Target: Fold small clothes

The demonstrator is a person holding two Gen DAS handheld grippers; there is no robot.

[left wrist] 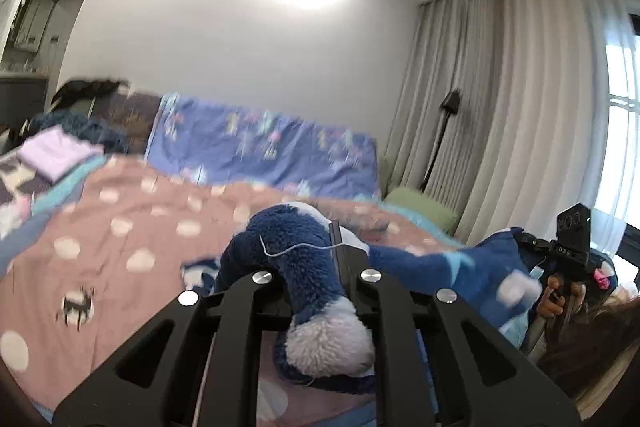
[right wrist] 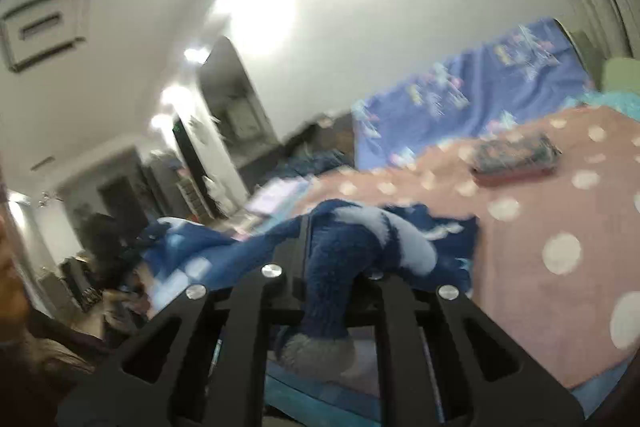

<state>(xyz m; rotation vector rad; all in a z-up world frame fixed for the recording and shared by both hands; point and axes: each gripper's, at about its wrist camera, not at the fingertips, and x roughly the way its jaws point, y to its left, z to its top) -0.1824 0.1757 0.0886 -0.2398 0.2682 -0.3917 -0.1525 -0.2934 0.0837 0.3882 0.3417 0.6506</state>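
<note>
Both grippers are clamped on one blue fleece garment [left wrist: 296, 267]: the left gripper [left wrist: 336, 247] pinches one end, the right gripper [right wrist: 308, 239] the other, and the cloth hangs stretched between them above the bed [left wrist: 120, 227]. To fold well, I'd keep it taut and level, then lower it flat. One folded lilac cloth [left wrist: 56, 155] and one flat case [right wrist: 516, 159] lie on the bed.
</note>
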